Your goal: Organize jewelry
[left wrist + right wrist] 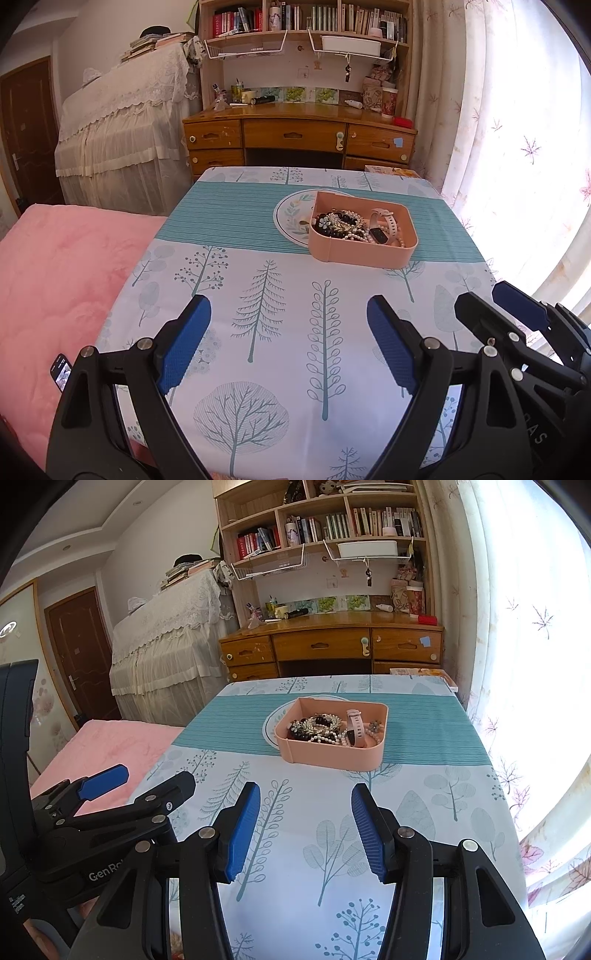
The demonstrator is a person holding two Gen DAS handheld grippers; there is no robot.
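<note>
A pink tray (pixel 364 260) (pixel 332 758) stands on the far half of the table (pixel 266 236), partly over a white floral plate (pixel 290 216) (pixel 269 725). In it lie a pearl necklace (pixel 356 235), black beads, a leaf-shaped brooch (pixel 317 722) and a pale pink watch (pixel 386 219) (pixel 355 725). My left gripper (pixel 288 301) (pixel 155 775) hovers over the near tablecloth, open wide, with nothing between its blue pads. Just to its right, my right gripper (pixel 306 788) (pixel 484 297) is open too, its jaws narrower, and holds nothing. Both point toward the tray from well short of it.
A pink blanket (pixel 62 277) covers a bed along the table's left side, with a small screen device (pixel 61 371) on it. A wooden desk (pixel 295 134) with bookshelves stands beyond the table. A bright floral curtain (pixel 517 147) hangs on the right. A flat yellow box (pixel 391 170) lies at the table's far edge.
</note>
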